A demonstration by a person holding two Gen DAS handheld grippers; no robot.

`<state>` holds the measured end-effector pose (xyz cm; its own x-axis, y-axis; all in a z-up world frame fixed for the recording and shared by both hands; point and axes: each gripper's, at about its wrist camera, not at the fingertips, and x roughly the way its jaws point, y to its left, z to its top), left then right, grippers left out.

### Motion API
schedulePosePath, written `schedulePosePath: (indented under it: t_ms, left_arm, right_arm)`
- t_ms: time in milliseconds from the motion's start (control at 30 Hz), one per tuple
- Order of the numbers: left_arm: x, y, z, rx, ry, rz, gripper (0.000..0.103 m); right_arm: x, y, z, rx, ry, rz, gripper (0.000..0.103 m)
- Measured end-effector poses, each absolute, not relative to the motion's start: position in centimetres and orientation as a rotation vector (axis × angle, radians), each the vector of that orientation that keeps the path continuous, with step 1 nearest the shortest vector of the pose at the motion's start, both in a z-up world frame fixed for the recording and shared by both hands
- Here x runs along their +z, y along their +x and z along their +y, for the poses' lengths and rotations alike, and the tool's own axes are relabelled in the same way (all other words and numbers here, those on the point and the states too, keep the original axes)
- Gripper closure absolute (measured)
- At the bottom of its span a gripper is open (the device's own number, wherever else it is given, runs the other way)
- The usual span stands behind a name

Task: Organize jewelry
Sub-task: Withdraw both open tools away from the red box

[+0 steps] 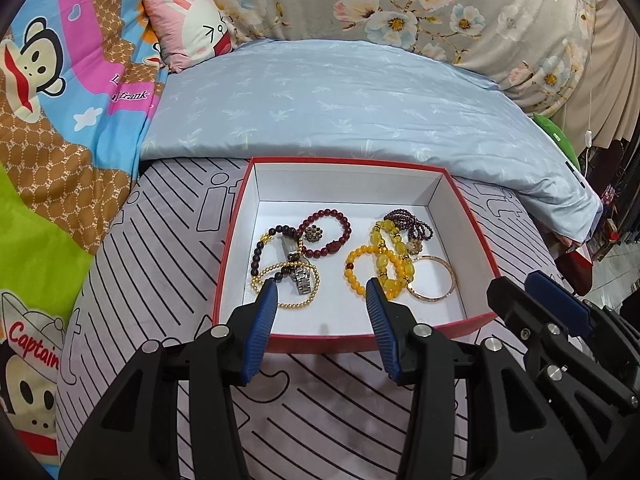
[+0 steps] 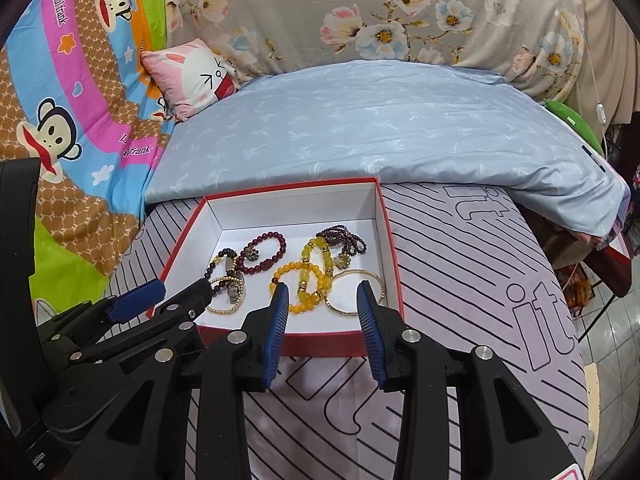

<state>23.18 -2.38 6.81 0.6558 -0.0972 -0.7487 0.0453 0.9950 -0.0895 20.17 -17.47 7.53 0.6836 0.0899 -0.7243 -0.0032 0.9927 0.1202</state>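
Glossy beads (image 1: 327,232), matt cardboard box (image 1: 476,224)

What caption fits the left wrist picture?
Open left gripper hovering over bracelets in a red box.

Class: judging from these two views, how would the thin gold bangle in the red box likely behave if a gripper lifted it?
The gold bangle looks like a rigid hoop, so probably keeps its shape. Its thin, shiny band may slip between pads. Set on edge, it could roll.

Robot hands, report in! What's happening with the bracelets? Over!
Left gripper open, empty. Right gripper open, empty. Bracelets heaped in red box, untouched. Nothing blocking.
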Motion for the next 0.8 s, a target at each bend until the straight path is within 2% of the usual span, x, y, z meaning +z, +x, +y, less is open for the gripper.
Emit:
schedulePosePath:
  t_ms: [200, 267, 367, 433, 533, 800]
  left_arm:
    - [7.1, 21.8, -1.5, -0.030, -0.072, 0.828, 0.041]
    - [7.1, 21.3, -1.4, -0.018, -0.068, 0.821, 0.039]
    - [7.0, 20.7, -1.5, -0.004, -0.059, 0.821, 0.036]
    - [6.8, 20.3, -1.3, 0.024, -0.059, 0.819, 0.027]
    - [6.6, 19.6, -1.0, 0.051, -0.071, 0.814, 0.018]
    - [5.8, 18.7, -1.0, 0.083, -0.030, 0.821, 0.015]
  right_arm:
    - [7.6, 18.7, -18.5, 0.013, 0.147, 0.784, 0.041]
    - [7.6, 18.2, -18.7, 0.001, 0.152, 0.775, 0.035]
    - [7.6, 17.5, -18.6, -0.017, 0.127, 0.764, 0.033]
    - [7.7, 17.0, -18.6, -0.027, 0.110, 0.757, 0.031]
    - [7.6, 16.4, -18.7, -0.041, 0.107, 0.747, 0.025]
    - [6.4, 15.5, -18.7, -0.046, 0.099, 0.763, 0.021]
